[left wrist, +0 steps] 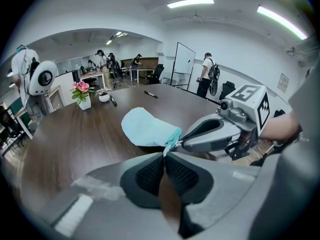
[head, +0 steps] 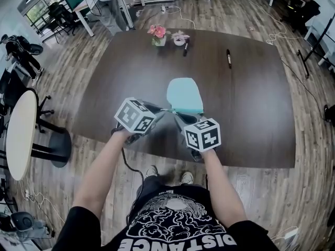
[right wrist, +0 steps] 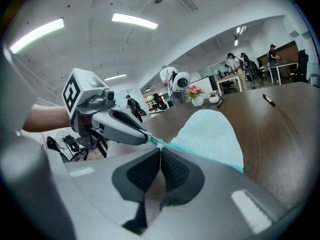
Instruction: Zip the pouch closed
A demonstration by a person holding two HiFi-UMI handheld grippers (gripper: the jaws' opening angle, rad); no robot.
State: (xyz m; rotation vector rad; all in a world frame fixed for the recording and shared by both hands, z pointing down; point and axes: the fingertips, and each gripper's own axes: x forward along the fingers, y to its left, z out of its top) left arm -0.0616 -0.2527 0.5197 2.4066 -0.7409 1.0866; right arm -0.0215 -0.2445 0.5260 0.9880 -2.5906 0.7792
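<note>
Teal fabric pouch (head: 184,94) lies at mid-frame on the dark table (head: 104,88), with both claws pinched at its near corner; zip status unconfirmed.
Left of centre, the left gripper (left wrist: 165,157) has its ribbed black pads pressed together on the end of the pouch's darker teal edge band. The pouch is soft, matte cloth, rounded at the far end, lying flat and limp on the smooth wood-grain top. Just right of the corner, the right gripper (right wrist: 160,151) is clamped on the small pale zip pull (right wrist: 159,146), its tip almost touching the other claw. The band runs from there toward the lower right as an unbroken line with no gape visible. With the pull at the very end of the band, I judge the run either complete or not begun. The pictures do not settle which, so closure stays unverified.
</note>
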